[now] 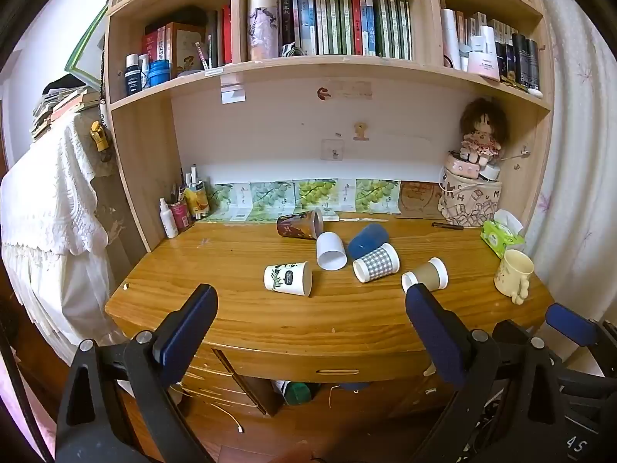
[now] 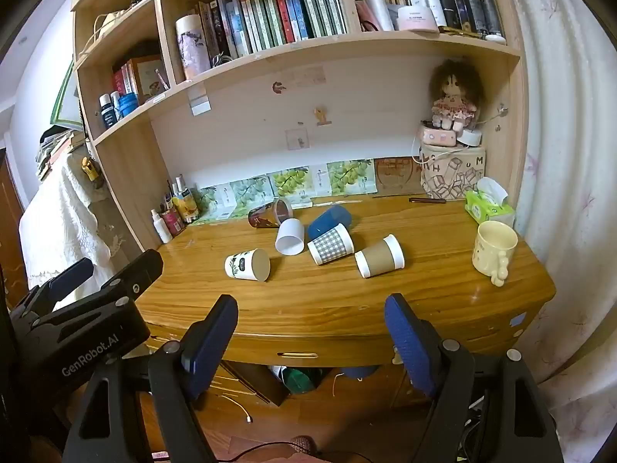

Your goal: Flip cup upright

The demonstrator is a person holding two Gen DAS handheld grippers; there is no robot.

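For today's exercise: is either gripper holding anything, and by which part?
Nothing is held. The left gripper and right gripper are both open, short of the desk.

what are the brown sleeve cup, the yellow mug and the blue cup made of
The brown-sleeved white cup, on its side, looks like matte paper with a kraft card band. The pale yellow mug with a knobbly handle, upright, seems glazed ceramic: thick wall, soft sheen. The dark blue cup, lying down, is probably plastic; its even matte surface leaves that open.
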